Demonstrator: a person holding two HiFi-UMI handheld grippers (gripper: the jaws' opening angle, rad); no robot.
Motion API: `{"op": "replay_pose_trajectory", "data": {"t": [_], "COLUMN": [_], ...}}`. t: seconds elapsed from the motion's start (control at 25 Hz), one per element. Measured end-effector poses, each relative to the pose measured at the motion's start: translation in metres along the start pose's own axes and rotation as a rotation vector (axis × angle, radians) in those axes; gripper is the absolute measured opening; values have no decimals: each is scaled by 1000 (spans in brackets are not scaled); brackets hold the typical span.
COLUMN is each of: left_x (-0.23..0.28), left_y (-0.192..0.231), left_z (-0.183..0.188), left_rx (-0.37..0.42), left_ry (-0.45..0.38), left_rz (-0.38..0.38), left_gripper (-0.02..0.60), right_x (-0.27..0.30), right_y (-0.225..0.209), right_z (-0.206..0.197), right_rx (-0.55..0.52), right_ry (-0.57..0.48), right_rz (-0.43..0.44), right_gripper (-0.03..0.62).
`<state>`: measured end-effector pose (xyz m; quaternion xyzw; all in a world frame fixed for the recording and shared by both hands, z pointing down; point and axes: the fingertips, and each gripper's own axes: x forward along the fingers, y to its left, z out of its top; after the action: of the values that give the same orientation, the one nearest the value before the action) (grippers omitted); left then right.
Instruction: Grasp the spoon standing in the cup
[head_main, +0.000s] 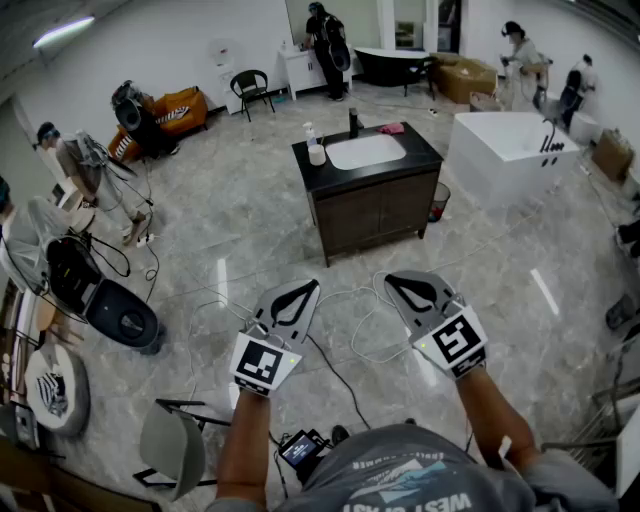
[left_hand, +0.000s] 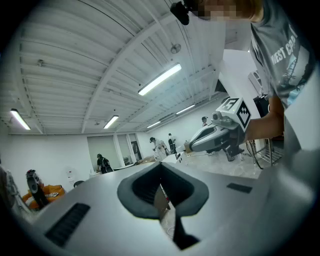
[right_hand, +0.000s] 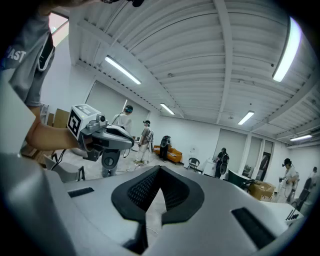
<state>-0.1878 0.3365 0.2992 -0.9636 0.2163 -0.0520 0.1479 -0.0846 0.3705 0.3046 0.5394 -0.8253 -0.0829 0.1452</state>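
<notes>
In the head view a dark vanity cabinet (head_main: 372, 215) with a white sink (head_main: 365, 152) stands a few steps ahead on the tiled floor. On its left front corner stands a small white cup (head_main: 317, 154) with something thin rising from it, too small to tell apart. My left gripper (head_main: 305, 287) and right gripper (head_main: 398, 280) are held side by side at waist height, well short of the cabinet. Both are shut and hold nothing. The left gripper view shows its jaws (left_hand: 161, 167) closed tip to tip, and the right gripper view shows the same for its jaws (right_hand: 160, 172).
White cables (head_main: 365, 325) loop over the floor between me and the cabinet. A white bathtub (head_main: 505, 150) stands at the right. A grey chair (head_main: 170, 445) and a dark round unit (head_main: 120, 315) are at the left. Several people stand along the walls.
</notes>
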Motion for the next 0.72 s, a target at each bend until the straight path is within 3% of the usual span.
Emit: {"op": "replay_pose_trajectory", "data": {"t": [0.44,0.72], "left_x": [11,9], "left_y": [3,-18], "left_z": [-11,-17], "left_rx": [-42,-31], "left_ry": [-9,8], "left_rz": [-15,-56], "left_gripper": [3,3], "right_x": [20,12], "right_y": [-3,5], "right_z": [-4,-16], "right_rx": [11,26], "right_ry": [-2,13], "right_rz": [-2,-14], "right_gripper": [33,34]}}
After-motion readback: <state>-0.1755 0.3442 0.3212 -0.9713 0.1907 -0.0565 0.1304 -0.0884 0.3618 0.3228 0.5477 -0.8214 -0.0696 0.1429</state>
